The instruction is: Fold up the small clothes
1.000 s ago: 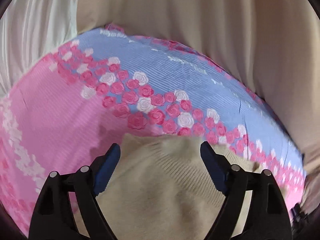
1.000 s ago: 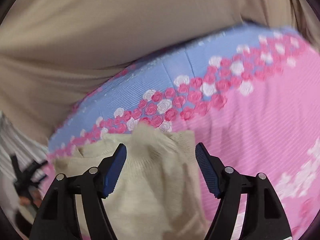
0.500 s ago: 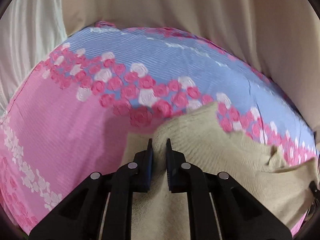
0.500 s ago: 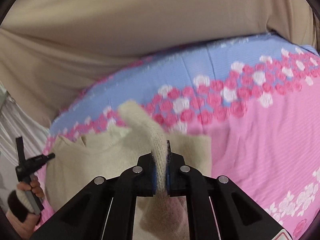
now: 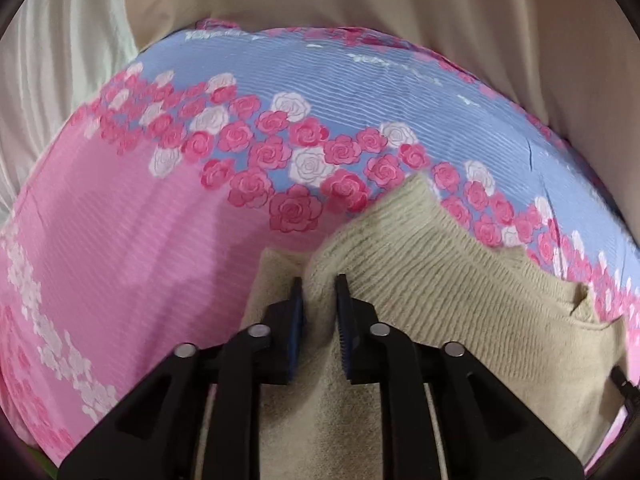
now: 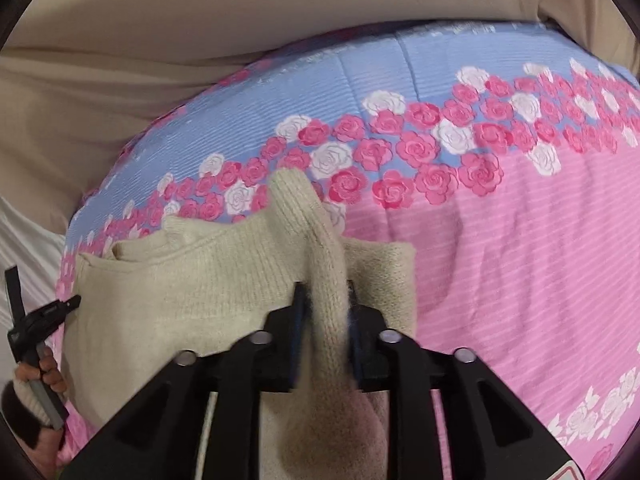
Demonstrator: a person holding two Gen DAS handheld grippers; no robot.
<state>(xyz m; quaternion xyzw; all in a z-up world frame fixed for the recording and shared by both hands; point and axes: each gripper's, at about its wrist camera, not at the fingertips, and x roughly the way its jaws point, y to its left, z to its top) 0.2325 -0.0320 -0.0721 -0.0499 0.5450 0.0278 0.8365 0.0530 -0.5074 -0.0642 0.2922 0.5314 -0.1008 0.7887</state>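
Grippers, near field: our left gripper (image 5: 319, 292) and right gripper (image 6: 325, 300) each pinch a raised fold of the beige knit sweater (image 5: 460, 312) | sweater rests on the rose-print bedsheet (image 5: 120, 248) (pink and blue bands) | beyond, beige curtain (image 5: 400, 8).

Both wrist fisheyes sit close above the bed, each looking forward along its own jaws and slightly down. Left wrist view faces the beige knit garment (image 5: 460, 300) with the rose-band bedspread (image 5: 120, 240) beyond. Right wrist view faces the same garment (image 6: 192, 280) and bedspread (image 6: 520, 260) from the opposite end; left hand (image 6: 36, 376) shows at its lower left edge.
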